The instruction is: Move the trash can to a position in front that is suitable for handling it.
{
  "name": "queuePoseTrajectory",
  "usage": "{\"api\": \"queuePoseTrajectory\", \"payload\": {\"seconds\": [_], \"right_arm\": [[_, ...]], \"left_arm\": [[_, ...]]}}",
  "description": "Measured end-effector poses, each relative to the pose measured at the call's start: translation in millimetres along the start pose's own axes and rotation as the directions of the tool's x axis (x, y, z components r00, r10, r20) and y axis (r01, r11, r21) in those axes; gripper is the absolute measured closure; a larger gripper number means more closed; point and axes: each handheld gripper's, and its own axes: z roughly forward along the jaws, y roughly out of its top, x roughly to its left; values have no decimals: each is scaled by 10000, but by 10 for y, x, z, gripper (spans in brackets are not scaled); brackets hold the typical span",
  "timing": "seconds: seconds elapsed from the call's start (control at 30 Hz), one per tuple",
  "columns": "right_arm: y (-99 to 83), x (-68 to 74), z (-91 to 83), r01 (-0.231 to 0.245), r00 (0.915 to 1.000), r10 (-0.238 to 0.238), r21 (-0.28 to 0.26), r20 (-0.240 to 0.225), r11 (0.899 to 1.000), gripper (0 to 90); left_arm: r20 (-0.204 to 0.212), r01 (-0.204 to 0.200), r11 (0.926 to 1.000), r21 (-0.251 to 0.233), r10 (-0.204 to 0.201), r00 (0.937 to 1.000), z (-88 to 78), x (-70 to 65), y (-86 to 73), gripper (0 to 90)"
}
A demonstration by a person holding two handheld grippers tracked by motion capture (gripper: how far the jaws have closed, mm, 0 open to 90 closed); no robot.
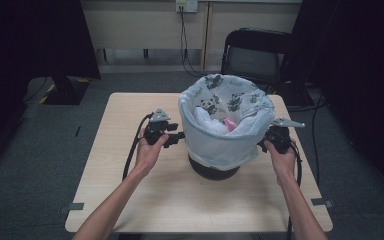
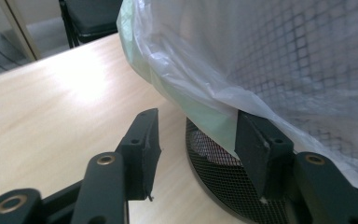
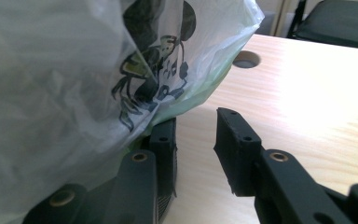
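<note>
The mesh bin [image 1: 214,167] with its panda-print bag [image 1: 225,135] stands upright on the table [image 1: 130,200], squarely between the two grippers. The left gripper [image 1: 176,139] has its jaws apart with nothing pinched, the bag's hem draping onto its inner finger [image 2: 256,144]. The right gripper [image 1: 263,146] is likewise spread and empty, the hem sagging over its inner finger [image 3: 164,140]. Both sit about equally near, so the hem lies just inward and above each.

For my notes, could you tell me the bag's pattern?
White bag with panda prints, clearest in the high view.
</note>
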Motion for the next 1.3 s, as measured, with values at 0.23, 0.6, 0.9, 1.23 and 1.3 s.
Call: {"api": "queuePoseTrajectory", "payload": {"seconds": [0.23, 0.6, 0.9, 1.23, 1.3], "right_arm": [[-27, 172, -55, 484, 9985, -480, 139, -254, 9987, 689], [-94, 436, -80, 878, 9902, -871, 15, -1091, 9961, 681], [-115, 656, -64, 1103, 9794, -1098, -63, -1696, 9939, 684], [-163, 864, -93, 1275, 9669, -1241, 9, -2231, 9918, 663], [-174, 883, -115, 1315, 9641, -1269, 44, -2335, 9913, 657]], "left_arm": [[-226, -432, 9986, 301, 439, 9988, -243, -135, -93, 487], [-318, -431, 9989, 201, 438, 9985, -669, -243, -369, 441], [-312, -634, 9980, 88, 636, 9975, -895, -207, -598, 401], [217, -581, 9982, 131, 578, 9981, -1081, -93, -701, 367], [423, -553, 9984, 140, 547, 9976, -1103, -72, -718, 368]]}}
